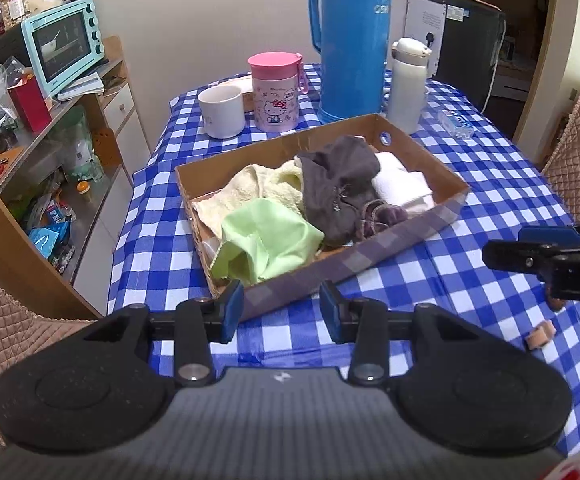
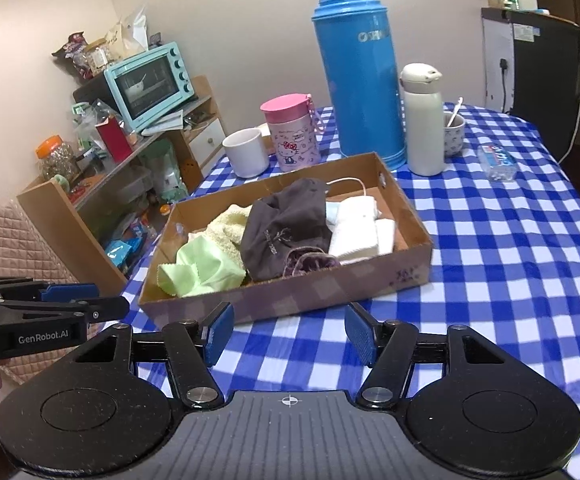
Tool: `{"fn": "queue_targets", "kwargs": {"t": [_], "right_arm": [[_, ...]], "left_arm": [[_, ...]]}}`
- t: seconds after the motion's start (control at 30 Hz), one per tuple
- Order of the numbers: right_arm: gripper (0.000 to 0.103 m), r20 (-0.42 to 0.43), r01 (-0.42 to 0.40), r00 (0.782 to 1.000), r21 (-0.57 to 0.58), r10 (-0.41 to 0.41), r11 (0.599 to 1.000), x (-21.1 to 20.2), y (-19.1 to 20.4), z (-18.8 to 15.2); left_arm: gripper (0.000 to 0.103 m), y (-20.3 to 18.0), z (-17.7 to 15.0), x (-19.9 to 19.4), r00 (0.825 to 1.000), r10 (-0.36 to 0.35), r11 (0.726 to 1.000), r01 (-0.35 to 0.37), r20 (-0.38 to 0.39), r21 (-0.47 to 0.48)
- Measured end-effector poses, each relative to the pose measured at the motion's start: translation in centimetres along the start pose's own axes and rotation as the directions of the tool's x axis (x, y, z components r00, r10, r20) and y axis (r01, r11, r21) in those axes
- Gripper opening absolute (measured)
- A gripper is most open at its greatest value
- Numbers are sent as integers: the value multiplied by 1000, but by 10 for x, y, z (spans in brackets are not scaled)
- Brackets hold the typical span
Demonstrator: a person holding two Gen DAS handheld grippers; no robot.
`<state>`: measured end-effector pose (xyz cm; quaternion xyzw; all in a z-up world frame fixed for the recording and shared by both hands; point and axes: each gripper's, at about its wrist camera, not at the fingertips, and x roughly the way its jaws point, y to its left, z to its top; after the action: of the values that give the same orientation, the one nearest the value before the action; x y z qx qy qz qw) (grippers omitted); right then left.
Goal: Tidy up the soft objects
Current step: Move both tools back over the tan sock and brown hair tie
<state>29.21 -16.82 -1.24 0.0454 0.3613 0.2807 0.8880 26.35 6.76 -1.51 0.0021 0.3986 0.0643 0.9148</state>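
While both sit released, left hand-held gripper [image 1: 281,309] near cardboard tray [image 1: 354,254] edge, right hand-held gripper [image 2: 289,333] over bare tablecloth [image 2: 510,280].

A crumpled lime cloth [image 1: 266,240], pale yellow towel [image 1: 258,188], dark brown garment [image 1: 338,184] and folded white towels [image 1: 402,186] lie piled in a cardboard tray [image 1: 330,268].

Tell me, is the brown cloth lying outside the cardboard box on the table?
No, the brown cloth lies inside the cardboard box, among the other cloths.

Cloths [image 2: 274,236] lie in the box [image 2: 290,300], cups [image 2: 246,152] and flasks [image 2: 360,68] seemingly just behind.
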Motion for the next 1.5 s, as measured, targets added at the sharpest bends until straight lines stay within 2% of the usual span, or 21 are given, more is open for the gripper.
{"fn": "queue_targets", "kwargs": {"t": [0.67,1.5], "right_arm": [[62,9,71,997,72,-72,995,-85,-14,-50],[62,-71,142,988,114,-135,983,-122,-32,-100]], "left_arm": [[40,-48,-37,-47,998,-54,996,56,-33,74],[41,-102,-63,-55,988,-124,977,138,-95,162]]}}
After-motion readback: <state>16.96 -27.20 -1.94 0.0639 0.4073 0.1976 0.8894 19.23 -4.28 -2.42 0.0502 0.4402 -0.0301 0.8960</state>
